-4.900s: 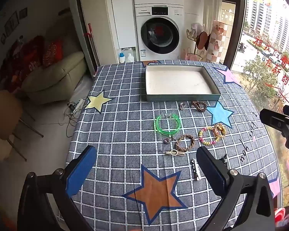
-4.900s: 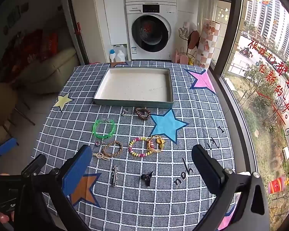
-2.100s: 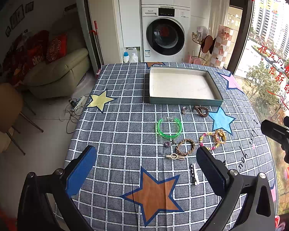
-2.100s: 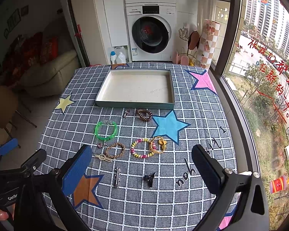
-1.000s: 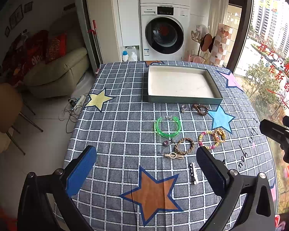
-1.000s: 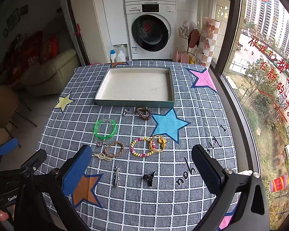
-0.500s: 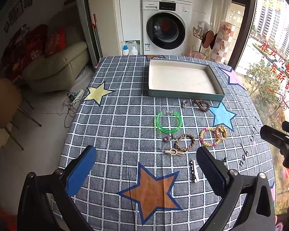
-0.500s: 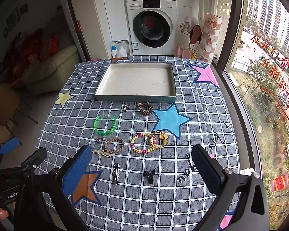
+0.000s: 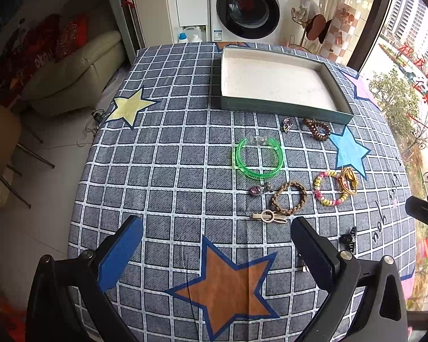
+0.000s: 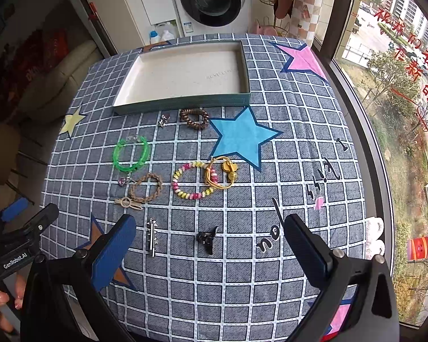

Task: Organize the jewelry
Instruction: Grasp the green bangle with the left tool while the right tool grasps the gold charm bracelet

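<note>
An empty green-sided tray (image 9: 285,108) (image 10: 182,104) stands at the far side of the table. In front of it lie a green bangle (image 9: 259,156) (image 10: 131,153), a brown spiral hair tie (image 10: 194,118), a braided brown bracelet (image 9: 288,197) (image 10: 145,187), a pink-yellow bead bracelet (image 10: 191,183) linked with a yellow cord bracelet (image 10: 221,172), a beige hair clip (image 9: 268,216), a silver barrette (image 10: 151,237) and a black claw clip (image 10: 207,238). My left gripper (image 9: 216,252) is open and empty above the orange star. My right gripper (image 10: 209,249) is open and empty above the black clip.
The table wears a grey checked cloth with stars (image 9: 222,282). A small charm (image 9: 286,124) and a pink pendant (image 9: 259,189) lie among the jewelry. A washing machine (image 9: 248,5), a sofa (image 9: 71,68) and a chair stand beyond the table; a window is at the right.
Both grippers have moved forward and lower toward the table, so the jewelry looks nearer. Nothing on the table has moved; both grippers stayed open.
</note>
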A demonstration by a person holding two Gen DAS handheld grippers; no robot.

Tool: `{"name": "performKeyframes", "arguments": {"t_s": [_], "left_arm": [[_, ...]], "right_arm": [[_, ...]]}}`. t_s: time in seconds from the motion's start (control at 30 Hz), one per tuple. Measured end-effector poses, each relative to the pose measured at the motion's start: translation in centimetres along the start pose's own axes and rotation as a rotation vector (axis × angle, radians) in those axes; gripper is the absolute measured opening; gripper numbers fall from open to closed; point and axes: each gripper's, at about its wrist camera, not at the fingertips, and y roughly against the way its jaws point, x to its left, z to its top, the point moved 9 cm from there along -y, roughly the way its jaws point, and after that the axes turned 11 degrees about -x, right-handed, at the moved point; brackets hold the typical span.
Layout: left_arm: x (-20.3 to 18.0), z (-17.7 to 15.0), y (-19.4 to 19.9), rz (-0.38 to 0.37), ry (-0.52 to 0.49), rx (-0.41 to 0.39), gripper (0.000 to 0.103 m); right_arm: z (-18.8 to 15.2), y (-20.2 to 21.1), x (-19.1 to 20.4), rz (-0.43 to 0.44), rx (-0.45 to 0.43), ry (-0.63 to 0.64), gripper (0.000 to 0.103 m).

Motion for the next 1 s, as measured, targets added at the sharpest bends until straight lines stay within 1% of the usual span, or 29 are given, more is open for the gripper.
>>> {"name": "performKeyframes", "arguments": {"t_s": [0.17,0.3,0.6,0.63,0.7,0.73,0.77,0.83,0.9,1.0], "left_arm": [[-0.2,0.2,-3.4,-0.002,0.009,0.054,0.103],[-0.5,0.9,-5.8,0.006,-0.001,0.061,0.103],[-0.9,2.4,-10.9,0.005,0.028,0.08,0.103],[-1.0,2.5,-11.4,0.002,0.026,0.08,0.103],[-1.1,2.7,-12.3,0.001,0.018,0.079,0.103],[-1.2,2.7,-12.7,0.001,0.013,0.084,0.103],[-1.3,2.7,-13.3,-0.003,0.012,0.097,0.1],[-1.4,2.7,-14.0,-0.003,0.018,0.105,0.1],[-1.6,2.8,-14.6,-0.004,0.017,0.106,0.1],[-2.1,3.1,-15.4,-0.008,0.005,0.108,0.1]], "right_arm": [[0.7,-3.3,-1.8,-0.021,0.048,-0.003,0.103],[1.0,-6.1,-3.0,-0.037,0.08,-0.001,0.103],[0.8,-11.0,-5.1,-0.058,0.139,0.02,0.102],[0.8,-11.4,-5.2,-0.06,0.136,0.026,0.102],[0.9,-12.1,-5.4,-0.055,0.134,0.044,0.096],[0.8,-12.5,-5.4,-0.054,0.135,0.053,0.095],[0.8,-12.9,-5.4,-0.053,0.137,0.062,0.094],[0.7,-13.6,-5.3,-0.041,0.144,0.08,0.092],[0.5,-14.3,-5.0,-0.038,0.15,0.104,0.083],[0.4,-15.1,-4.5,-0.035,0.156,0.137,0.078]]}}
